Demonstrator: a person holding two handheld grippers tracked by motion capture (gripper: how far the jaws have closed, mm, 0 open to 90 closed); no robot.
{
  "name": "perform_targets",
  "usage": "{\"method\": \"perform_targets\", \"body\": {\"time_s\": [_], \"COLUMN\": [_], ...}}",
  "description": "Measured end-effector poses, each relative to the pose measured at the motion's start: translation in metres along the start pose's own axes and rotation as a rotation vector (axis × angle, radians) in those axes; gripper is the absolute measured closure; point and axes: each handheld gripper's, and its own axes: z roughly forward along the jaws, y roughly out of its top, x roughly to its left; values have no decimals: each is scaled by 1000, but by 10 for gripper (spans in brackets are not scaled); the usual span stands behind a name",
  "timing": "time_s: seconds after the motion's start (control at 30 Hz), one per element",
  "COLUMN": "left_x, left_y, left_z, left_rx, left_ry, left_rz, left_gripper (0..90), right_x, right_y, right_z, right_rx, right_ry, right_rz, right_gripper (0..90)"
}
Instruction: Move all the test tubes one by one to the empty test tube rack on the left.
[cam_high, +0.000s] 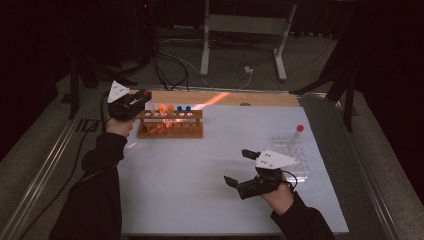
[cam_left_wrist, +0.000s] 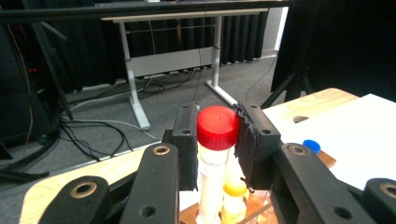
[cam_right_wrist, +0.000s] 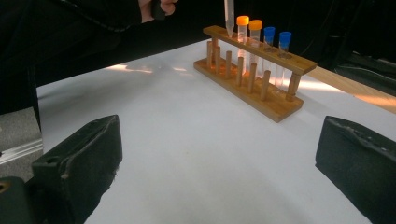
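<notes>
Gripping the red-capped clear plastic tube (cam_left_wrist: 215, 154) just under its cap, my left gripper (cam_left_wrist: 217, 144) has both black pads pressed on it, and the tube hangs upright over the far left end of the wooden test-tube rack (cam_high: 170, 131) at the far left of the white table sheet (cam_high: 200, 185). From the right gripper view the tube's pointed tip (cam_right_wrist: 229, 21) sits right at the top rail (cam_right_wrist: 261, 46), by an end hole, though I cannot tell whether it has entered. Next to it stand two orange-capped tubes (cam_right_wrist: 248, 29) and, further along, two blue-capped tubes (cam_right_wrist: 276, 39). To do this well, I judge I should keep the tube plumb, line the tip over the hole before lowering, and go down slowly so the cone finds the lower support rather than catching the rail. I should keep my pad clear of the neighbouring orange cap and let go only once the tube is seated. My right gripper (cam_high: 245, 167) waits wide apart and empty near the right, just beside the clear plastic well tray (cam_high: 295, 155) carrying another red-capped tube (cam_high: 300, 128).
</notes>
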Motion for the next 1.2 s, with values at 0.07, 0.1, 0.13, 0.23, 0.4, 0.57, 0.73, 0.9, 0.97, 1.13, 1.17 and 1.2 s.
{"method": "perform_targets", "body": {"time_s": [0.07, 0.1, 0.13, 0.23, 0.4, 0.57, 0.73, 0.9, 0.97, 1.13, 1.17, 1.2], "left_x": [0, 0, -1, -3, -4, -5, -6, -6, -6, -7, -8, -8], "left_y": [-3, -5, -7, -14, -26, -35, -40, -43, -43, -41, -40, -38], "left_z": [2, 3, 5, 9, 16, 20, 24, 27, 27, 25, 23, 20], "left_rx": [8, 11, 16, 34, 63, 87, 104, 121, 122, 127, 115, 103], "left_ry": [1, 0, -4, -4, -1, 7, 8, 15, 15, -9, -14, -27], "left_rz": [-5, -5, -5, -3, -11, -5, -13, -8, -13, 0, 5, 1], "left_gripper": [717, 717, 717, 717, 717, 716, 716, 715, 715, 669, 604, 555], "right_x": [0, 0, 0, -1, -1, -2, -2, -2, -2, -3, -3, -3], "right_y": [0, 0, 0, 0, 0, 0, 0, -1, -1, -1, -1, -1], "right_z": [0, -1, -1, -1, -2, -2, -3, -3, -3, -3, -3, -3], "right_rx": [-2, -2, -3, -4, -4, -4, -4, -1, -1, 0, -1, -2], "right_ry": [-2, 0, 1, 2, 4, 5, 7, 7, 8, 7, 7, 6], "right_rz": [-1, -1, 2, 7, 9, 9, 10, 13, 13, 14, 14, 16], "right_gripper": [3, 3, 3, 3, 3, 3, 3, 3, 3, 3, 3, 3]}}
